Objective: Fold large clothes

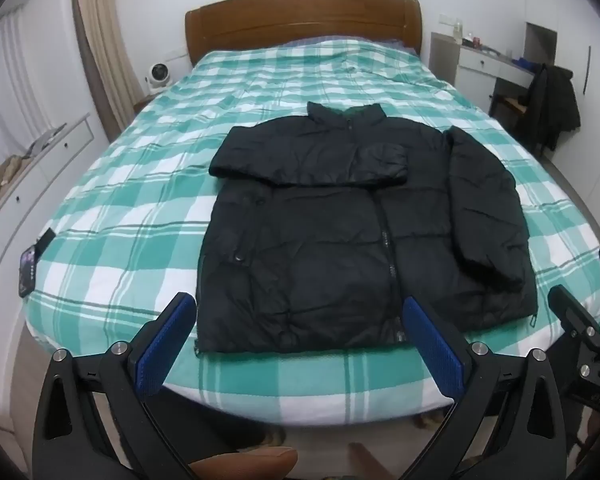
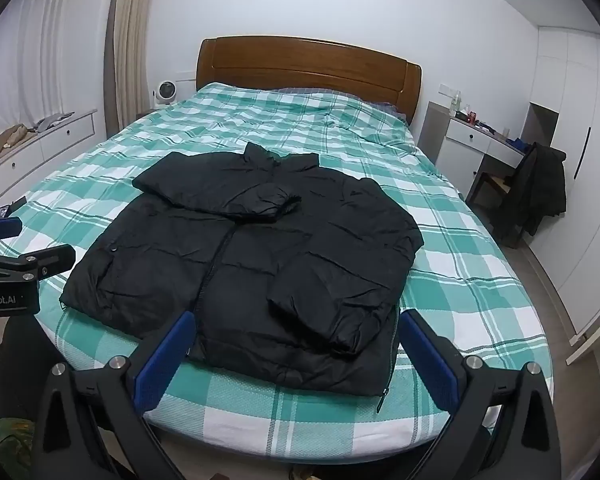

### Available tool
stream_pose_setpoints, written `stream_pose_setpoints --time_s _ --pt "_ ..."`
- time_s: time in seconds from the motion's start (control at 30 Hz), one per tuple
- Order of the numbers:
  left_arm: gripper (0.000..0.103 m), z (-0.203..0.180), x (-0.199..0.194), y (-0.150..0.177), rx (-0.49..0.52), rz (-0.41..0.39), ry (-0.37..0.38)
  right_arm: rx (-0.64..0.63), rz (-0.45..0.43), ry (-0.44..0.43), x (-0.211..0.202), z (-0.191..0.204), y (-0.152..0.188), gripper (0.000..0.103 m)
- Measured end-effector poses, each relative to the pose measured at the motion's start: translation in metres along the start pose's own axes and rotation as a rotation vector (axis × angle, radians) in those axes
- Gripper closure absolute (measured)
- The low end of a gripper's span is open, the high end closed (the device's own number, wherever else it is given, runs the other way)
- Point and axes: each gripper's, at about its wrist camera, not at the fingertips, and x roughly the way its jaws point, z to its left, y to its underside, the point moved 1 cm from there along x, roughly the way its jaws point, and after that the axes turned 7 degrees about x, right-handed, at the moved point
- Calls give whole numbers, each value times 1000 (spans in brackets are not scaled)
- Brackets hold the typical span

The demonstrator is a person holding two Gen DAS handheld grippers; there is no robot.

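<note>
1. A wide bed with a green-and-white checked cover fills both views, and a curved brown wooden headboard stands at its far end.
2. A black padded zip-front jacket lies flat on the near half of the cover, front side up, collar toward the headboard and hem near the bed's near edge.
3. The jacket's left-hand sleeve as seen is folded across the chest; the other sleeve lies down along the body, its cuff toward the hem.
4. A dark garment hangs over a chair beside a white desk to the right of the bed.
5. The left gripper hovers over the near bed edge with its blue-padded jaws spread wide, clear of the jacket's hem and holding nothing.
6. The right gripper also has its blue-padded jaws spread wide at the hem on the right side; I cannot tell whether they touch the fabric.
7. A small white round fan sits left of the headboard.
8. A dark phone-like object lies at the bed's left edge.
</note>
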Motion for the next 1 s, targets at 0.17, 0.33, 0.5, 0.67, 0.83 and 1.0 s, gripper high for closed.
stream_pose_setpoints --time_s 0.17,0.33,0.5,0.67,0.83,1.0 --pt "0 0 -2 4 4 -1 10 12 33 36 5 0 -1 0" --pt "0 -1 -1 2 3 3 20 13 62 65 6 -7 1 0" --pt "0 -3 0 2 9 14 24 2 118 88 10 -9 3 0" --pt "0 -7 -1 1 24 16 21 0 124 93 11 -9 6 0" --pt "0 -9 0 2 39 14 31 12 129 93 12 -9 6 0" --pt "0 -7 0 2 28 12 52 15 119 89 13 -8 7 0"
